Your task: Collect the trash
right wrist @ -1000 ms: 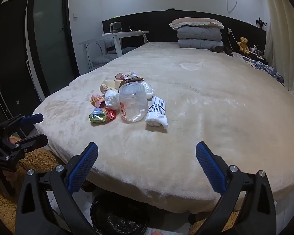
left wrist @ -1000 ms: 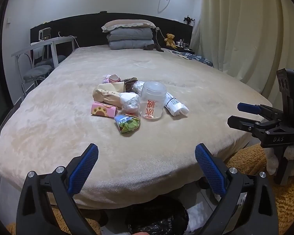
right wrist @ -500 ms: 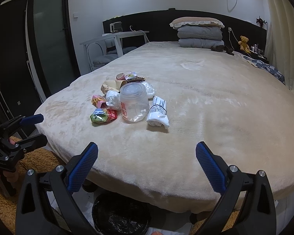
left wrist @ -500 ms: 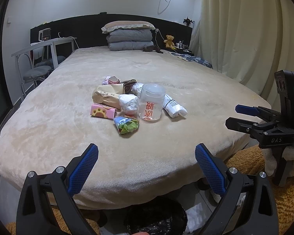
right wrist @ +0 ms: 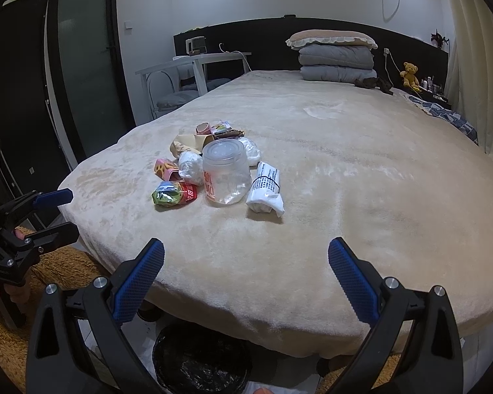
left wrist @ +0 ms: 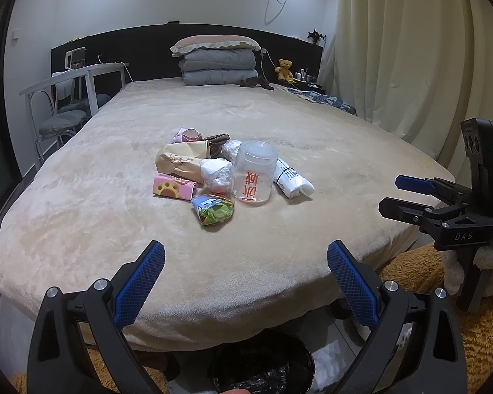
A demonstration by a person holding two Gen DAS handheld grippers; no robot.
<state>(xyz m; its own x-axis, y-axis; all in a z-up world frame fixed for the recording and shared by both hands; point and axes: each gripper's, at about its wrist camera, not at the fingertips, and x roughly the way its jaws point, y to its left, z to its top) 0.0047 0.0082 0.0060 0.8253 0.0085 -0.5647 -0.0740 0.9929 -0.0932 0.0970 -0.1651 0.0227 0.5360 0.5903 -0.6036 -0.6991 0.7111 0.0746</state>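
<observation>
Left wrist view: the left gripper (left wrist: pixel 246 264) hangs empty, jaws spread wide, over the bed (left wrist: pixel 345 151) edge. Ahead lies the trash pile (left wrist: pixel 213 170); its clear plastic jar (left wrist: pixel 255 176) bears red characters. Off to the right, the right gripper (left wrist: pixel 399 197) reads "DAS". A black-lined bin (left wrist: pixel 263 364) sits below.

Right wrist view: the right gripper (right wrist: pixel 246 262), also wide apart and empty, faces the pile (right wrist: pixel 213 170). Only here a dark glass door (right wrist: pixel 82 65) shows, far left.

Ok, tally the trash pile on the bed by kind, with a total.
Clear plastic jar: 1
Crumpled white wads: 2
Rolled white printed packet: 1
Colourful snack wrappers: 3
Brown paper bag: 1
Dark brown wrapper: 1
Pink cup: 1
Total: 10
</observation>
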